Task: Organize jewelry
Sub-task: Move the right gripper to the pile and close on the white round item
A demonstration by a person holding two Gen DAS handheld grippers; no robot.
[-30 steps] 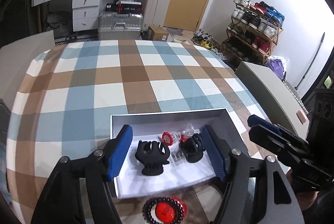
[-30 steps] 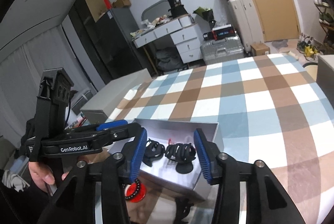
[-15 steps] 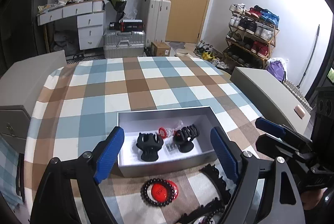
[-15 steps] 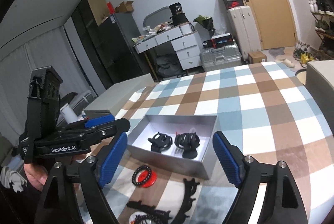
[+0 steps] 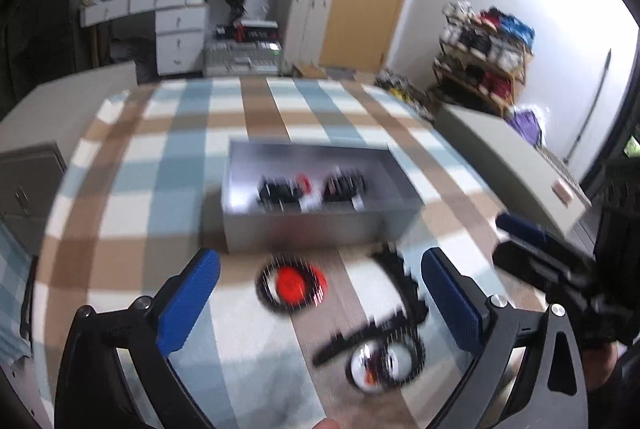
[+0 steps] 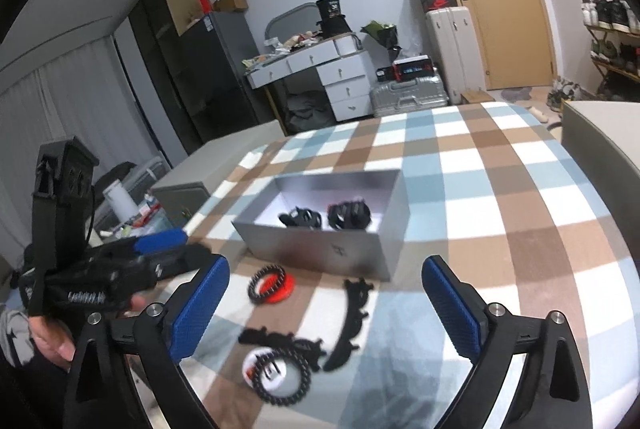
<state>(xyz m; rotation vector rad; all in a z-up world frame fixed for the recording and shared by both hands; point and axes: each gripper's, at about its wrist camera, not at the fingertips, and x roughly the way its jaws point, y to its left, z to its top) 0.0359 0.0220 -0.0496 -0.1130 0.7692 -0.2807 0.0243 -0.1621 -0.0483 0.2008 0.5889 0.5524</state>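
We see two black clips already in the box (image 6: 320,249). A bead bracelet (image 6: 272,283) at its 7 o'clock and more pieces nearer us remain. Left gripper (image 5: 320,303) and right gripper (image 6: 324,305) gape, empty.

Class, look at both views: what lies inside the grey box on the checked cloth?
Inside the grey box lie two black claw clips, side by side. The left view shows something small and red between them, too blurred to name. The near wall hides the floor just behind it.

No legible text anywhere.
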